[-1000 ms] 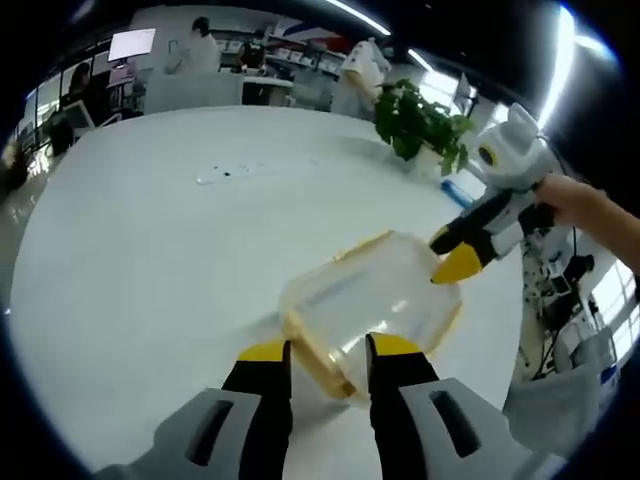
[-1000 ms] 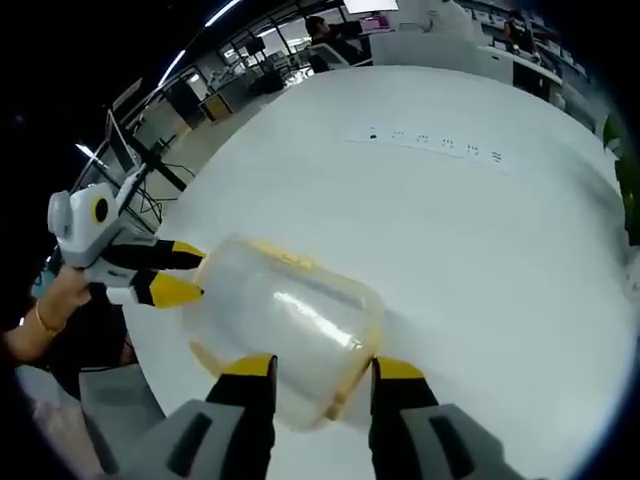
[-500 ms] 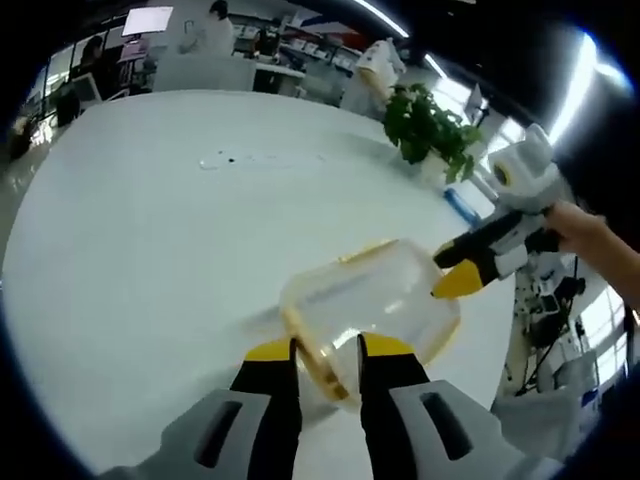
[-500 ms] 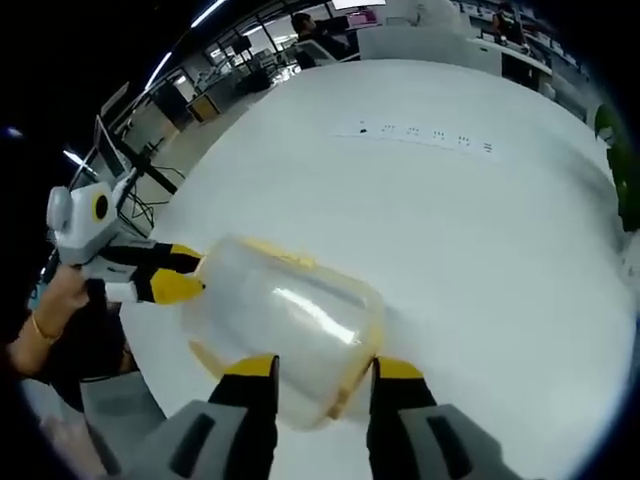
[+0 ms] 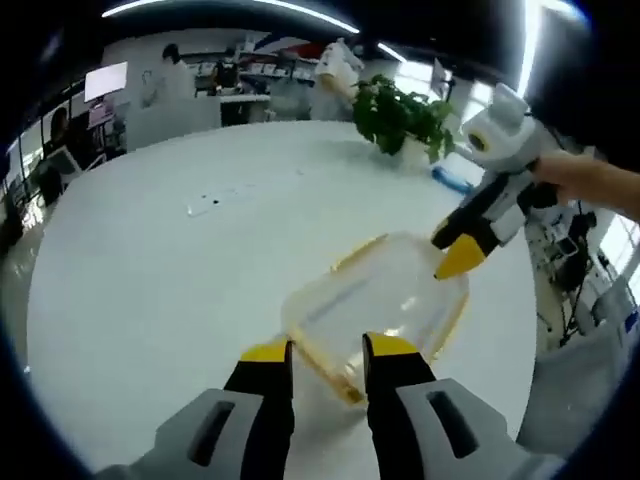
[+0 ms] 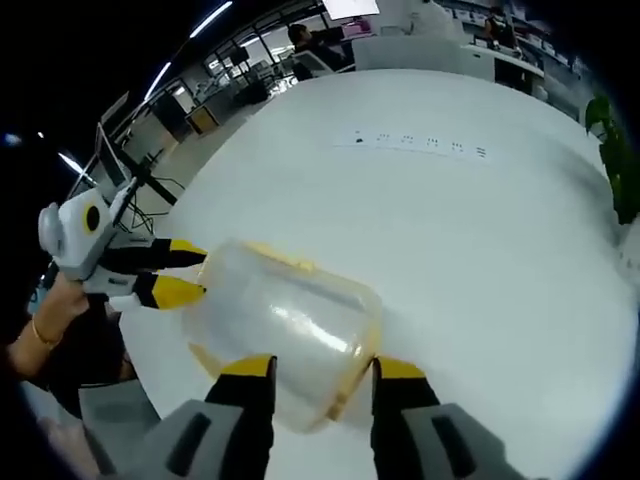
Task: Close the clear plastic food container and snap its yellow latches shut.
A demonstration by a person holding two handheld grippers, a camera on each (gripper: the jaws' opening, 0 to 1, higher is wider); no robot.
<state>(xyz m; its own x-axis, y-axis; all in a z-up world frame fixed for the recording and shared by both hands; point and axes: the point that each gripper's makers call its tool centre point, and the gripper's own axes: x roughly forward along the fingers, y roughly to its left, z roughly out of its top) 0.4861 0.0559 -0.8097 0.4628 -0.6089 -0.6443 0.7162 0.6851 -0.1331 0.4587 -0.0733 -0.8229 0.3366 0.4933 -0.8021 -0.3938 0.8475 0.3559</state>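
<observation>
In the left gripper view, the left gripper (image 5: 328, 350) sits close at the bottom, with its two yellow-tipped jaws spread a little; the near end of the clear plastic food container (image 5: 375, 300) lies in the gap between them, right at the tips, but I cannot tell if they are pinching it or just sitting beside it; a yellow latch (image 5: 325, 365) runs along that near edge; the container rests on a big round white table (image 5: 150, 270); at the far end of the container the right gripper (image 5: 462, 250) comes in from the right, its yellow tips touching the container's far corner; a hand (image 5: 585, 180) holds it; farther off on the table is a leafy green plant (image 5: 400, 115); behind it stand people and desks.

In the right gripper view, the right gripper (image 6: 318, 368) has its jaws apart, one on each side of the container (image 6: 285, 325); I cannot tell if they squeeze it; the left gripper (image 6: 172, 275) is at the container's other end, jaws open, held by a hand (image 6: 50, 320); a row of small dark marks (image 6: 420, 143) lies far out on the table (image 6: 480, 250).
</observation>
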